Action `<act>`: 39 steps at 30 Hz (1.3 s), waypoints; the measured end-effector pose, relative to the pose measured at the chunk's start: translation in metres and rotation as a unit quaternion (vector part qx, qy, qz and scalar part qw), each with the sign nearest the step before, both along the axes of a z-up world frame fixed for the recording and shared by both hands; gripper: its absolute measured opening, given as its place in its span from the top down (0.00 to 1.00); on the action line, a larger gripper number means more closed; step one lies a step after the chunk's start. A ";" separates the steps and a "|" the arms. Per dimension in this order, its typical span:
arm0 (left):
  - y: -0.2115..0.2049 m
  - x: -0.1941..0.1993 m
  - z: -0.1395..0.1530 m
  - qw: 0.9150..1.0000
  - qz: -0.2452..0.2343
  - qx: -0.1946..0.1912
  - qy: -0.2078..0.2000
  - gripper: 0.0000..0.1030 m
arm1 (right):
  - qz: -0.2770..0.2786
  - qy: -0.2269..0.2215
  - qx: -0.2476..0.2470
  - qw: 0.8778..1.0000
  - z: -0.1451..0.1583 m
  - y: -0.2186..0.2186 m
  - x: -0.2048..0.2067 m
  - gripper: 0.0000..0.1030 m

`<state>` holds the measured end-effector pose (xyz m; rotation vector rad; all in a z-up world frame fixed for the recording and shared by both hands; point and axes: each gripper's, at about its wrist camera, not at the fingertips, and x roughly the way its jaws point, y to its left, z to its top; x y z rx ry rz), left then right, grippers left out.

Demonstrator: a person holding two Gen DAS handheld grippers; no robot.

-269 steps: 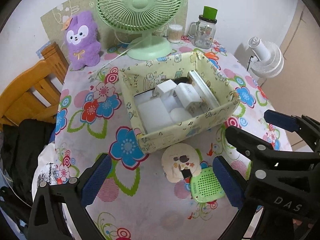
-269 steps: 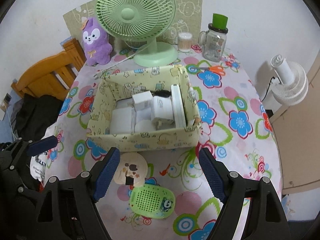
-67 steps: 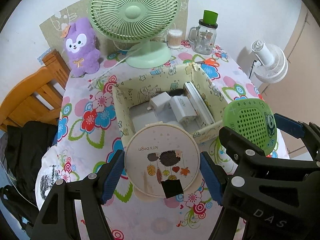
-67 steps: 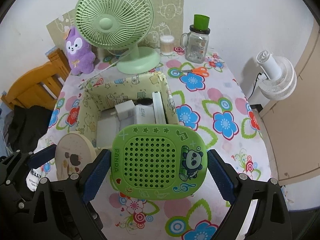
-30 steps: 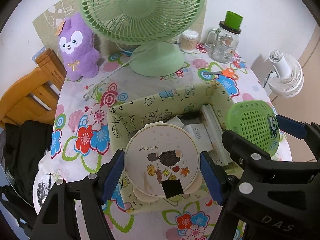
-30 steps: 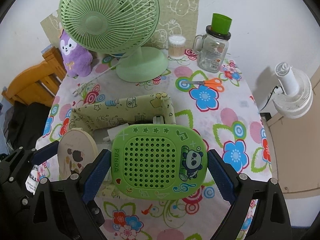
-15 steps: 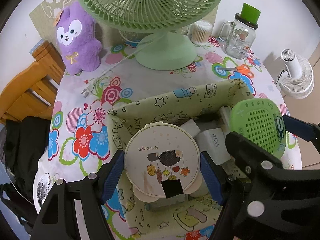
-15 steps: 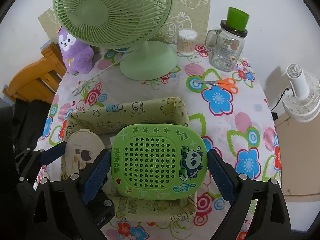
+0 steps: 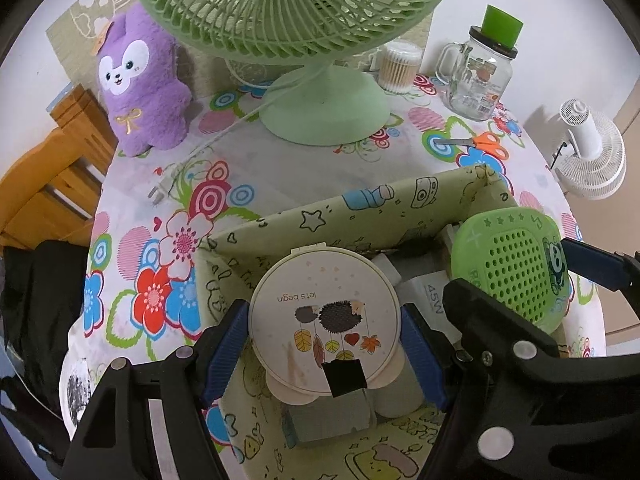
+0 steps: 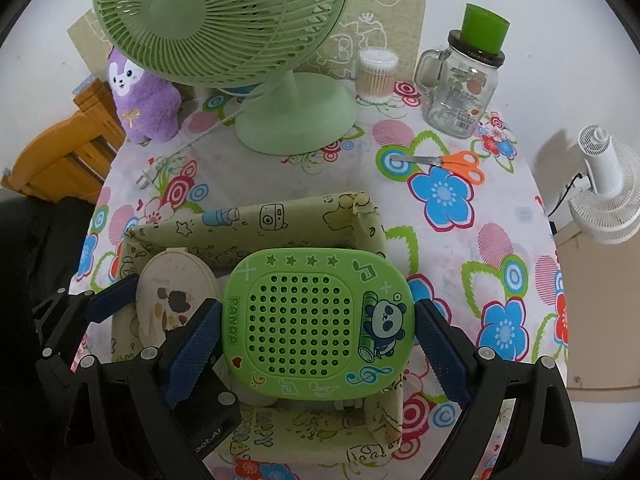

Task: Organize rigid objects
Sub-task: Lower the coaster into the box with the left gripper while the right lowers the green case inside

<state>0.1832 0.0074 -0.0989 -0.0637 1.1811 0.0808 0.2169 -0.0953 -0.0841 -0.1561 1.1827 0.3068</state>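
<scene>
My left gripper point(image 9: 324, 340) is shut on a round cream compact mirror point(image 9: 324, 316) with a hedgehog print, held over the left half of the yellow-green fabric storage box point(image 9: 320, 216). My right gripper point(image 10: 318, 334) is shut on a green panda box with a perforated lid point(image 10: 316, 320), held over the right half of the storage box point(image 10: 248, 216). The panda box point(image 9: 516, 264) shows at the right of the left wrist view, and the mirror point(image 10: 176, 292) at the left of the right wrist view. White chargers point(image 9: 428, 296) and a grey block point(image 9: 328, 416) lie inside the box.
A green desk fan point(image 10: 276, 80), a purple plush point(image 10: 140, 100), a cotton swab jar point(image 10: 376, 72), a glass mug jar with a green lid point(image 10: 464, 84) and orange scissors point(image 10: 452, 162) stand behind the box on the flowered tablecloth point(image 10: 460, 216). A wooden chair point(image 9: 52, 184) is at the left, a white fan point(image 10: 608, 196) at the right.
Both grippers have carried their objects forward and down, from the box's near edge to over its inside. The fan and the far box wall look closer. Both grips are unchanged.
</scene>
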 end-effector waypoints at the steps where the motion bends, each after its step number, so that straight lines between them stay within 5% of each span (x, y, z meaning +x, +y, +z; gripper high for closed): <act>1: 0.000 0.001 -0.001 1.000 -0.001 -0.001 0.000 0.24 | -0.001 0.000 -0.002 1.000 0.000 0.000 0.001 0.07; 17: -0.004 -0.007 0.013 1.000 -0.008 -0.002 -0.006 0.04 | -0.009 -0.008 -0.001 1.000 0.008 -0.007 -0.003 0.07; 39: 0.006 -0.056 0.036 0.999 0.041 0.019 -0.003 0.01 | 0.050 -0.029 0.000 0.998 0.027 0.013 -0.042 0.07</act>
